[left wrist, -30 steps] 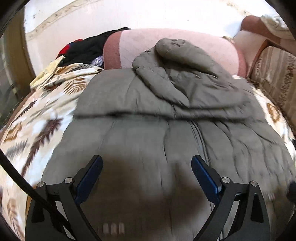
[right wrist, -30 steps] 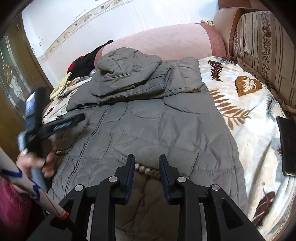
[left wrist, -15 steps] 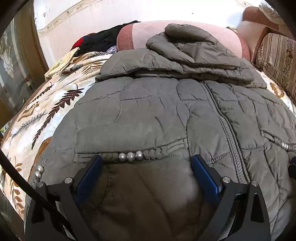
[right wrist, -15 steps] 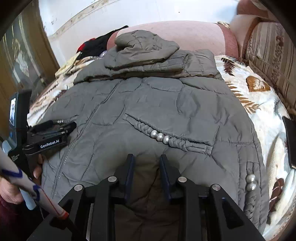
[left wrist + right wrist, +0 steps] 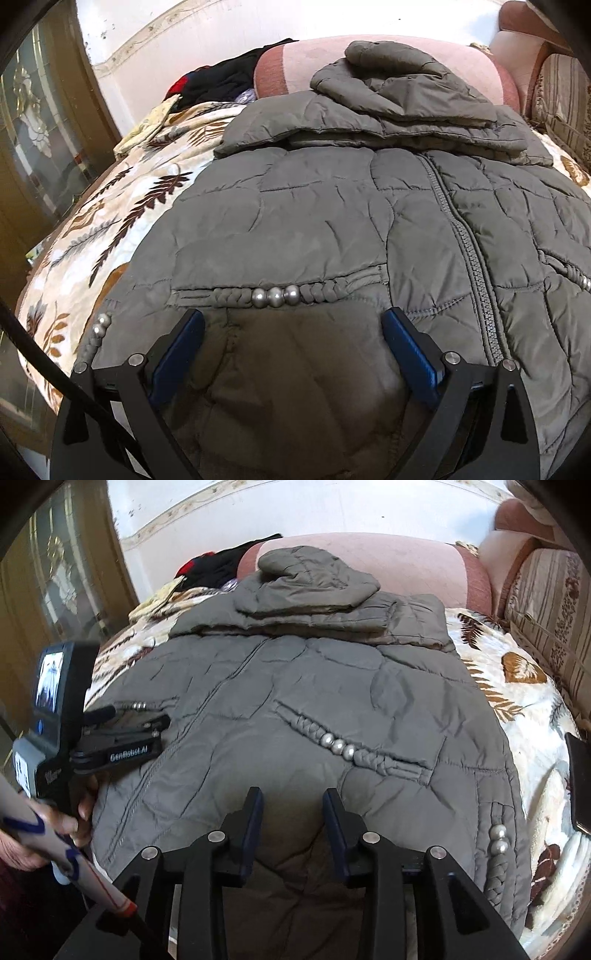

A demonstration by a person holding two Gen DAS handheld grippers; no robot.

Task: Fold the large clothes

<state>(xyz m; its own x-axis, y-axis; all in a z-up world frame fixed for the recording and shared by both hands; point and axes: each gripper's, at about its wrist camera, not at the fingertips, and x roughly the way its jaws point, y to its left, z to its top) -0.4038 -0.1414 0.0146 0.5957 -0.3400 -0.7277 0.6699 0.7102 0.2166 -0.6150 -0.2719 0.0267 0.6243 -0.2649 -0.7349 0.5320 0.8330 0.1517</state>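
A large grey quilted coat (image 5: 332, 229) lies front-up on a leaf-patterned bed, zipper closed, with its hood and sleeves folded over the chest at the far end. It also shows in the right wrist view (image 5: 332, 686). My left gripper (image 5: 291, 325) is wide open, low over the coat's near hem just below a braided pocket with three beads (image 5: 275, 295). My right gripper (image 5: 291, 801) has its jaws partly closed around a bulge of the hem fabric. The left gripper's body (image 5: 122, 734) shows at the left in the right wrist view.
A leaf-patterned blanket (image 5: 122, 221) covers the bed. A pink bolster (image 5: 406, 565) lies at the far end with dark clothes (image 5: 221, 79) beside it. A striped headboard cushion (image 5: 554, 620) is on the right, a dark phone-like slab (image 5: 580, 775) at the right edge, and a glass door (image 5: 33, 122) on the left.
Both grippers have moved back toward the near hem and lower over the coat. The right gripper's jaws stand slightly wider than before. The coat itself has not moved.
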